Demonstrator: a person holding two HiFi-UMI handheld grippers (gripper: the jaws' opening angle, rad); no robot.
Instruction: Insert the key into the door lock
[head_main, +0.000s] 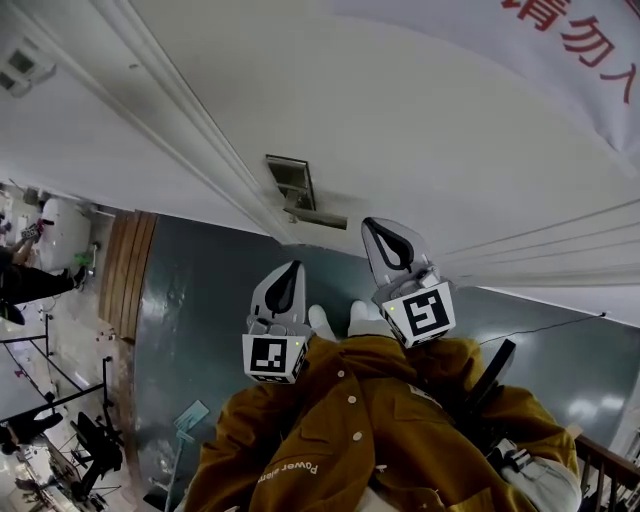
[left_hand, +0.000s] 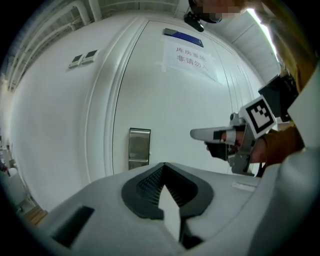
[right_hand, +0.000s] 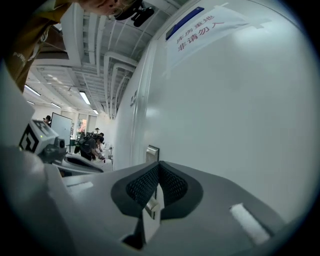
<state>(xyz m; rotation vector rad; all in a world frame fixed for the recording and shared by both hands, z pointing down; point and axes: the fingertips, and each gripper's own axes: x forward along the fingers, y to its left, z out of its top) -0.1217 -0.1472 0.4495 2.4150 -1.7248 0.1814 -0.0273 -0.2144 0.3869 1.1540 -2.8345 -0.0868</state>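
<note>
The silver lock plate (head_main: 291, 183) with its lever handle sits on the white door (head_main: 420, 130). It also shows in the left gripper view as the lock plate (left_hand: 139, 148) and in the right gripper view as the lock plate (right_hand: 152, 152). My right gripper (right_hand: 159, 166) is shut on a small metal key (right_hand: 151, 206) held low between its pads. In the head view the right gripper (head_main: 379, 233) hovers a short way right of the lock, apart from the door. My left gripper (head_main: 291, 273) hangs below the lock. The left gripper (left_hand: 163, 166) is shut with nothing in it.
A paper sign (left_hand: 192, 57) with red characters is taped high on the door. Wall switches (left_hand: 82, 58) are left of the door frame. The floor (head_main: 200, 330) is dark green, and people work at benches (head_main: 35, 270) far to the left. The person's brown jacket (head_main: 360, 440) fills the bottom.
</note>
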